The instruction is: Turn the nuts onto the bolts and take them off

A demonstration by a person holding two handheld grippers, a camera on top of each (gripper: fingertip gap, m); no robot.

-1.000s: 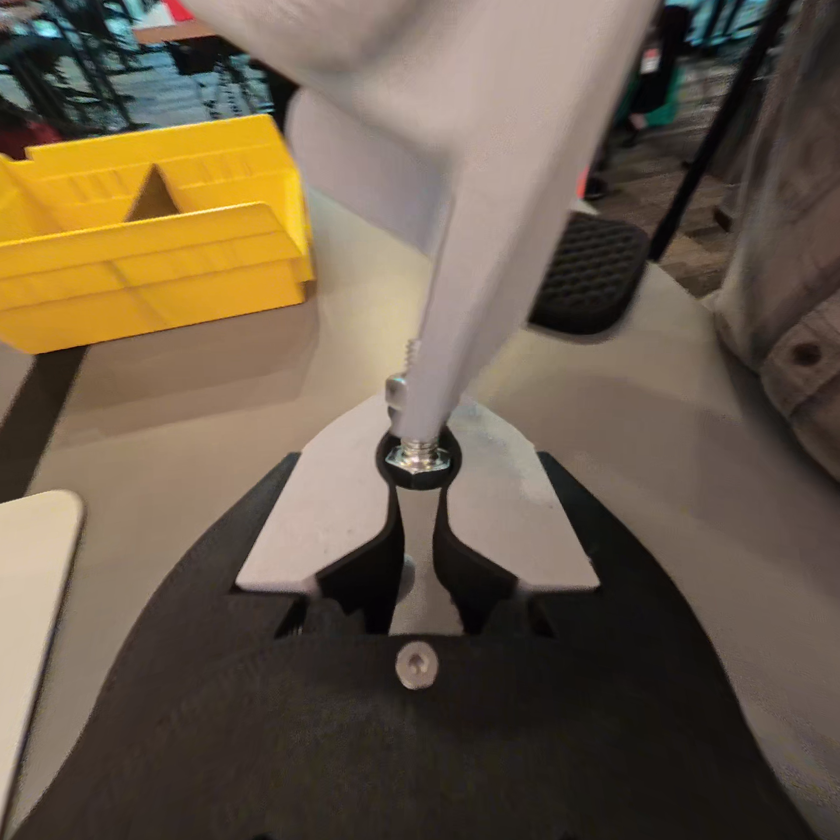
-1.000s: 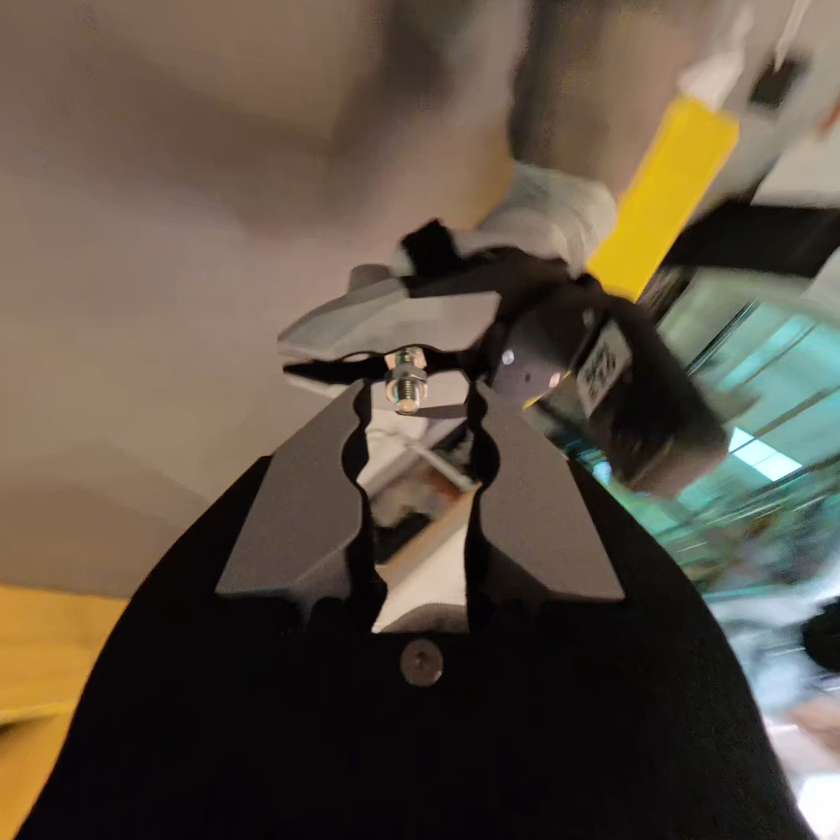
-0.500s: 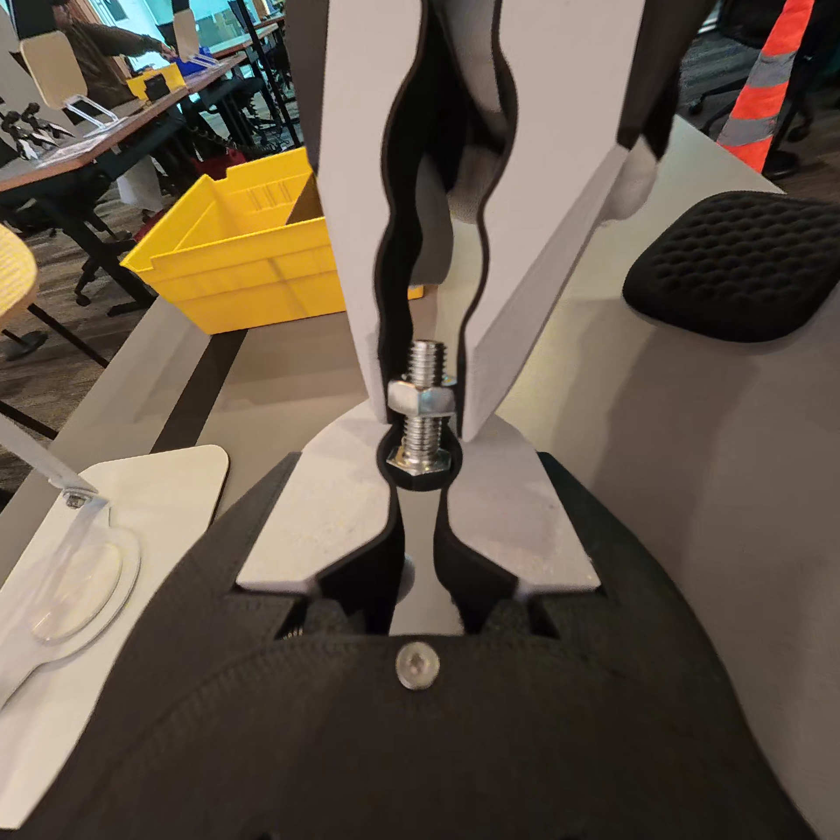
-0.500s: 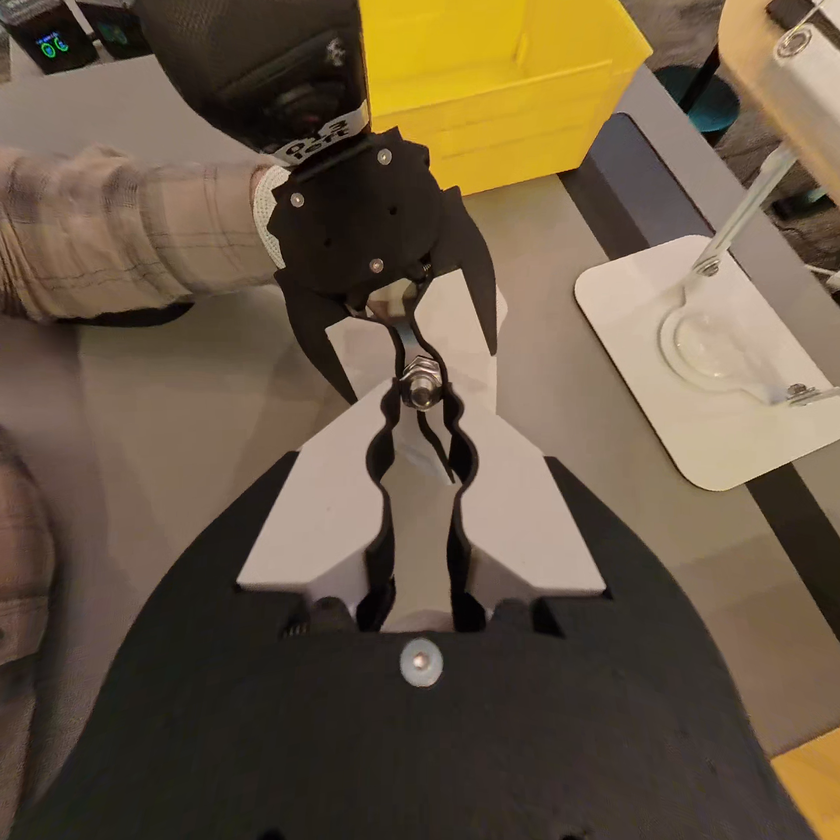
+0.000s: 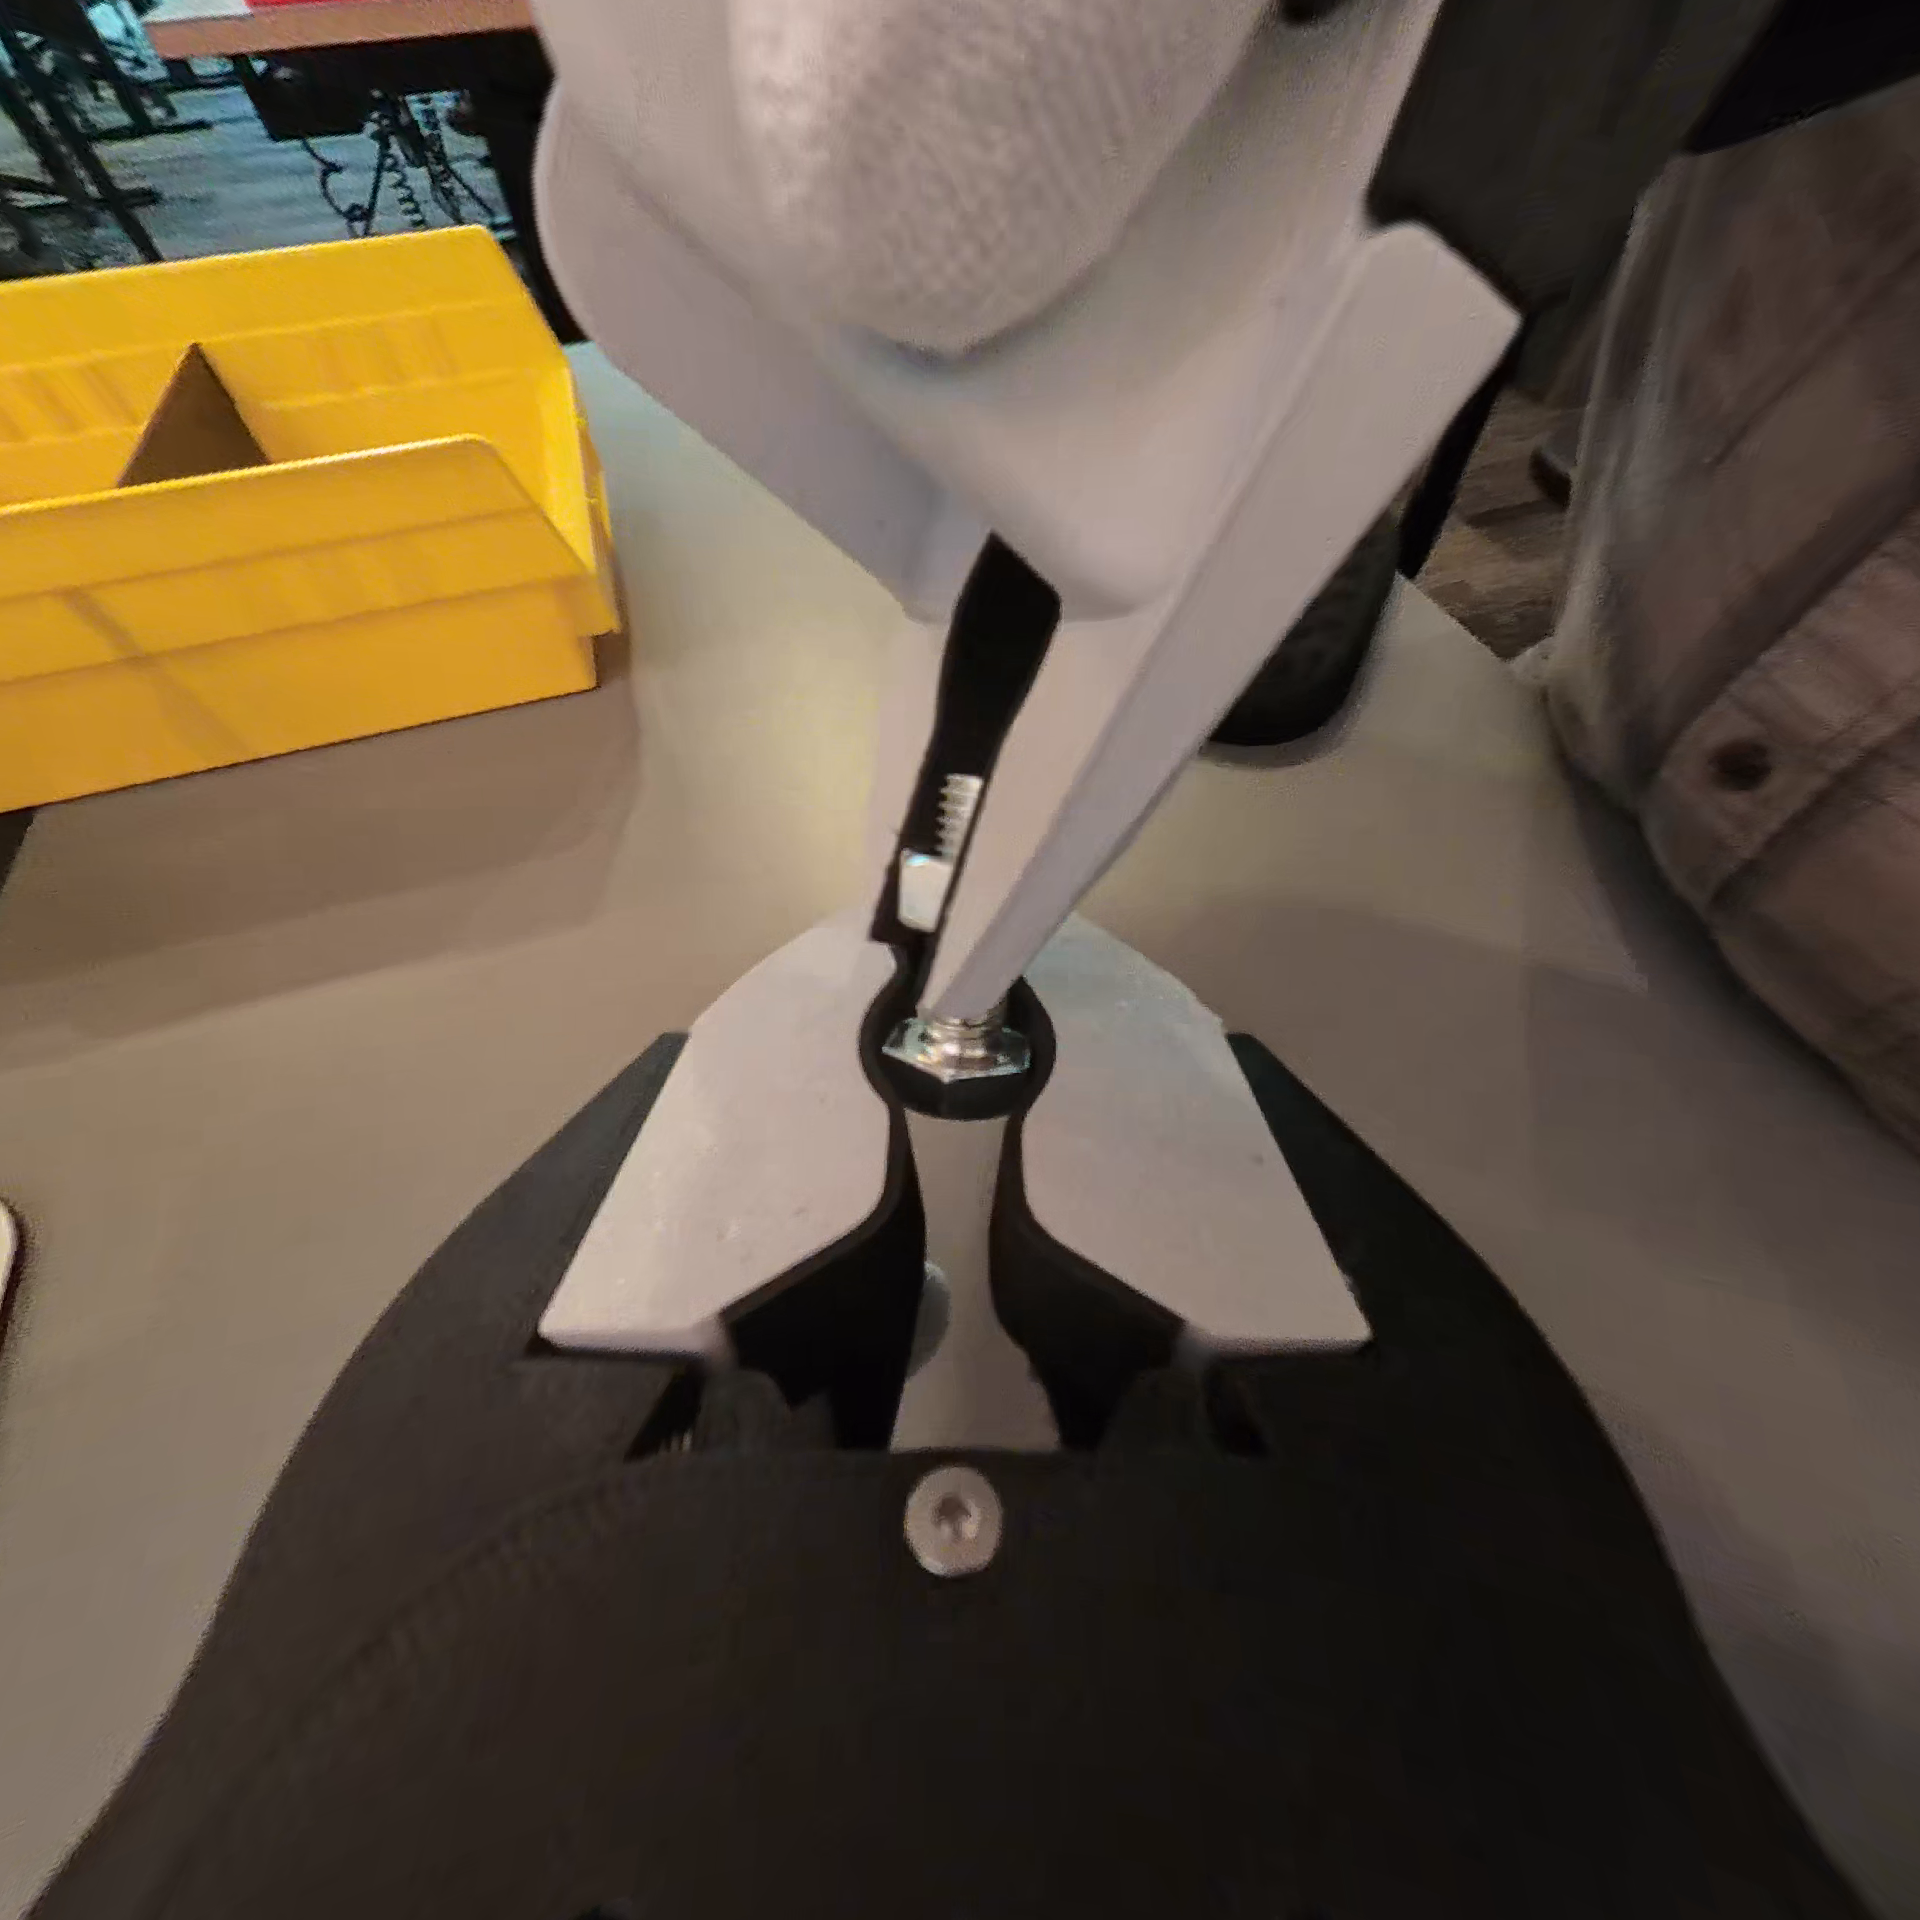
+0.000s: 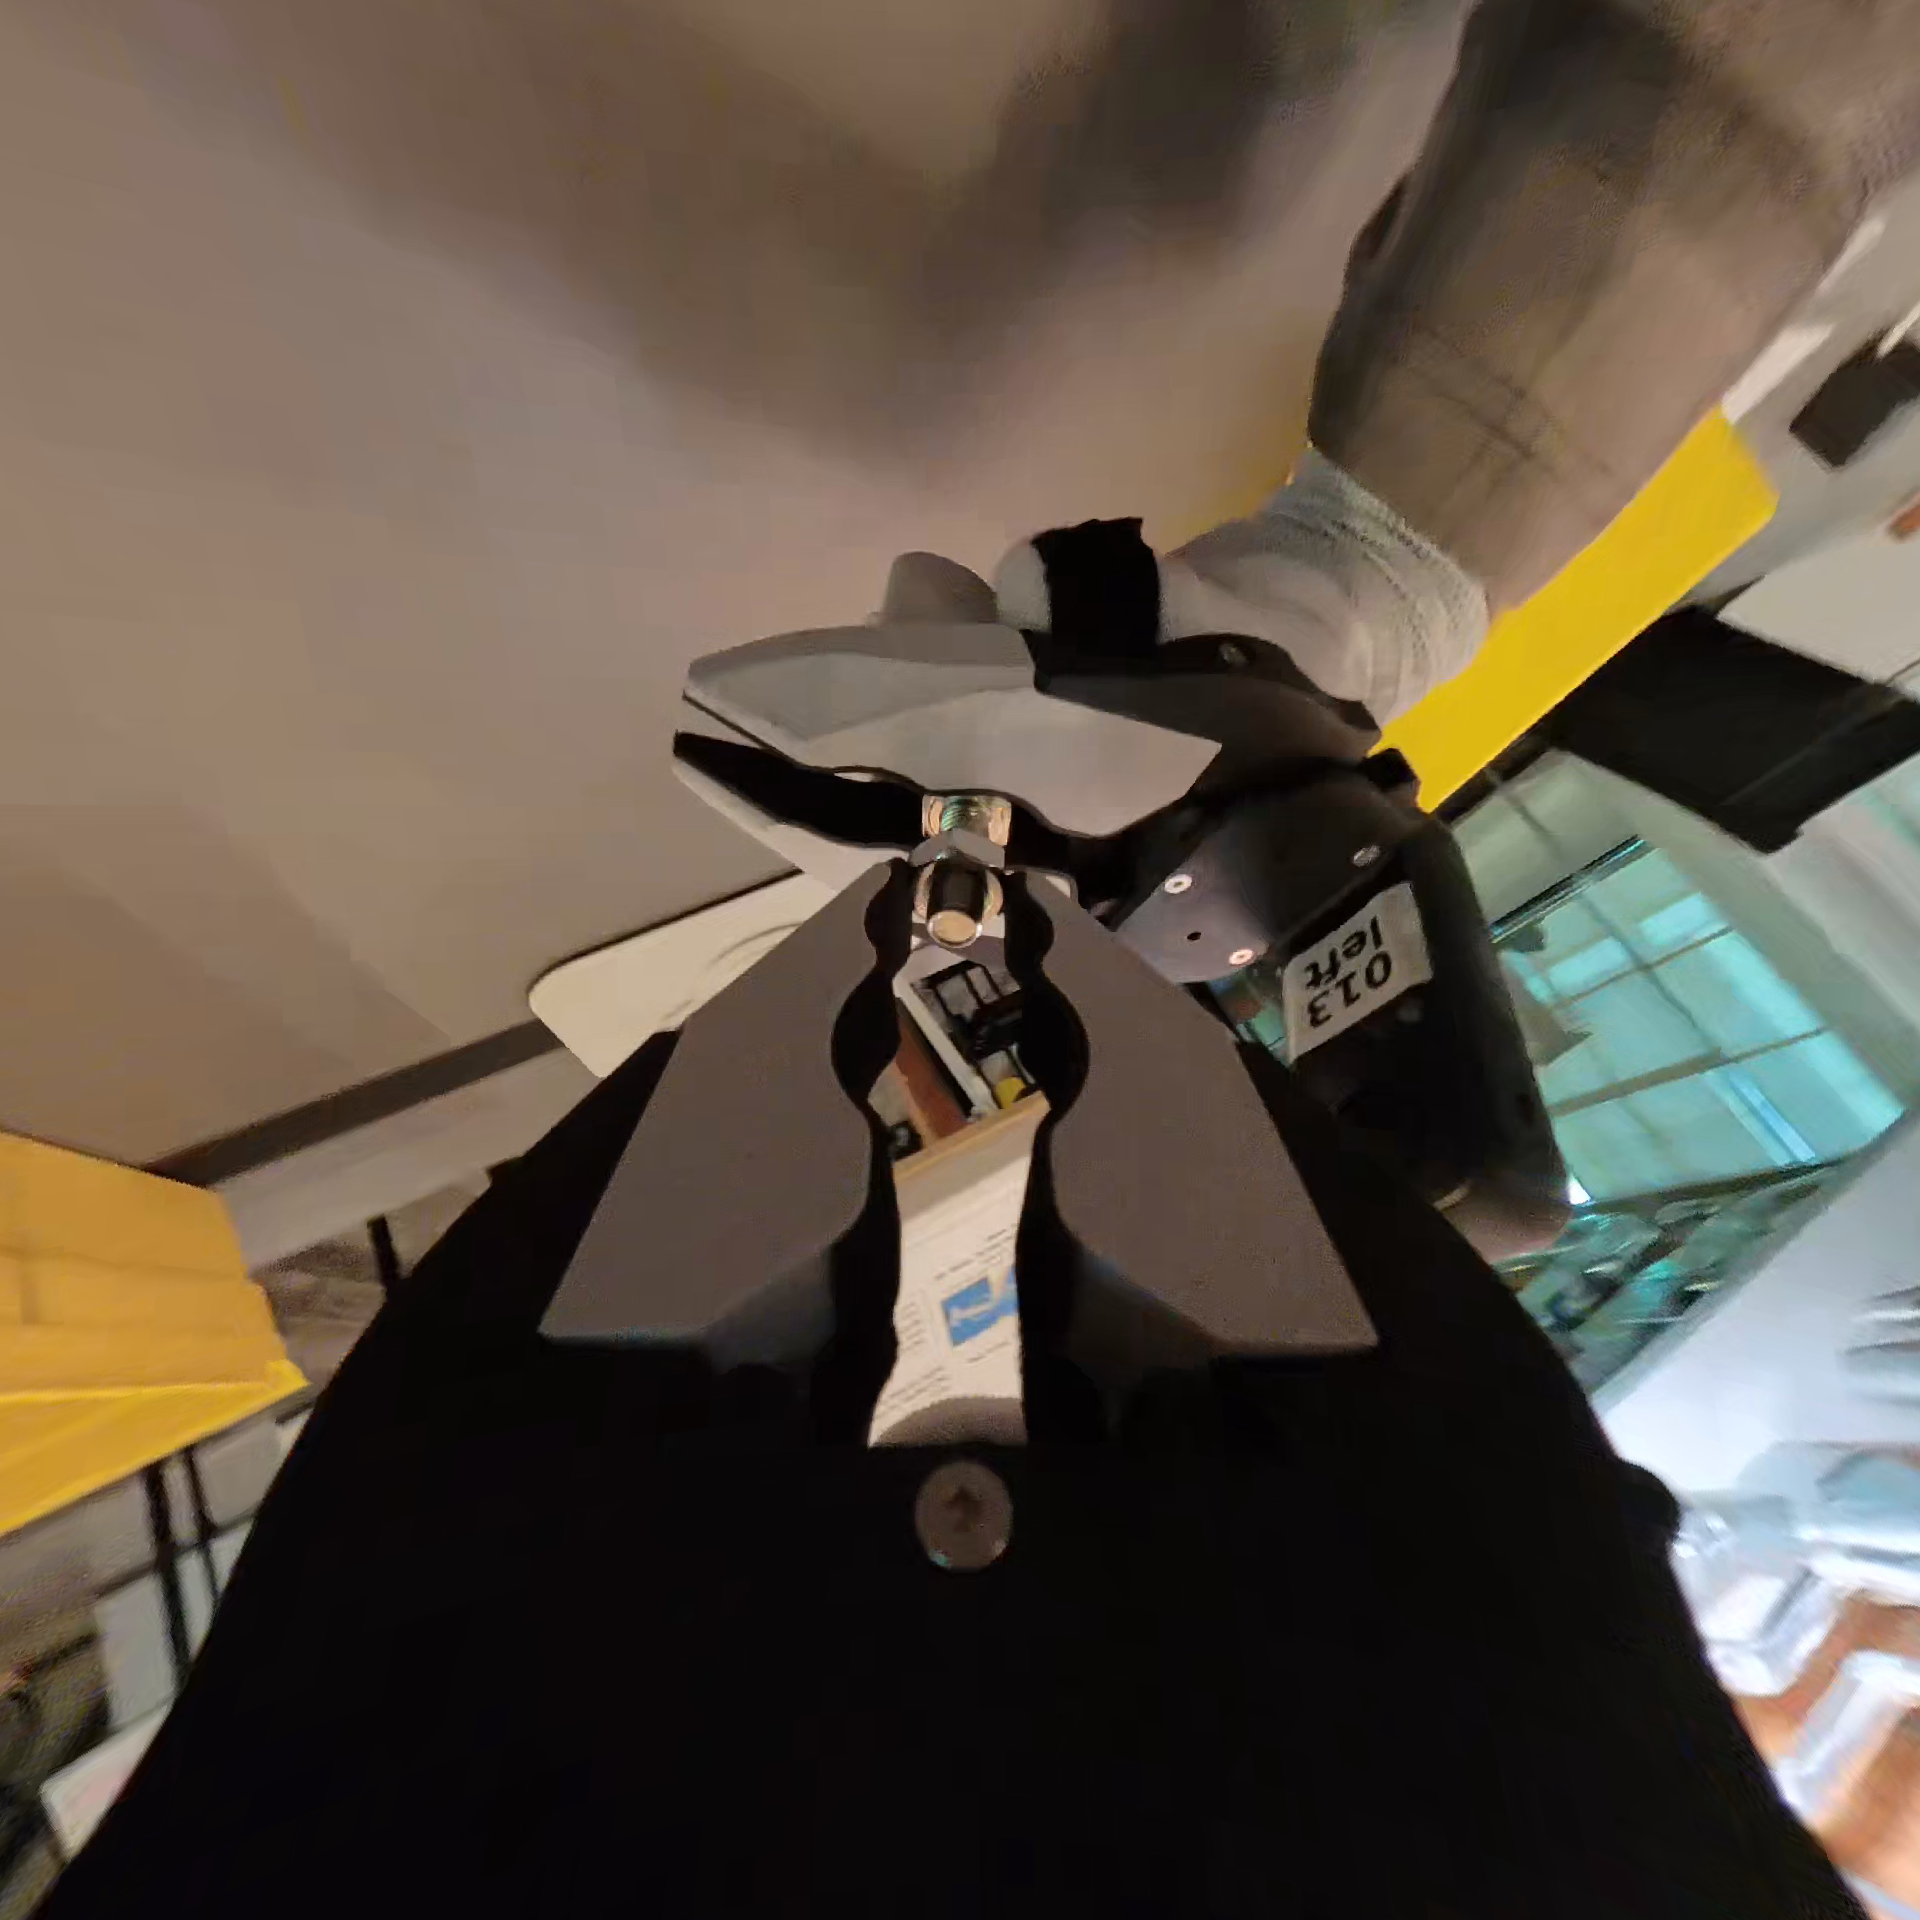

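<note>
Steel bolt [image 5: 954, 1049] upright, both grippers clamped

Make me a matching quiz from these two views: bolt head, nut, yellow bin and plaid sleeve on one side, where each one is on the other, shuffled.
1. bolt head
2. nut
3. yellow bin
4. plaid sleeve

A. on the table, far left
B. between the fingers of the left gripper
C. at the right edge
D. on the thread, between the fingers of the right gripper

Pairs: 1-B, 2-D, 3-A, 4-C
</note>
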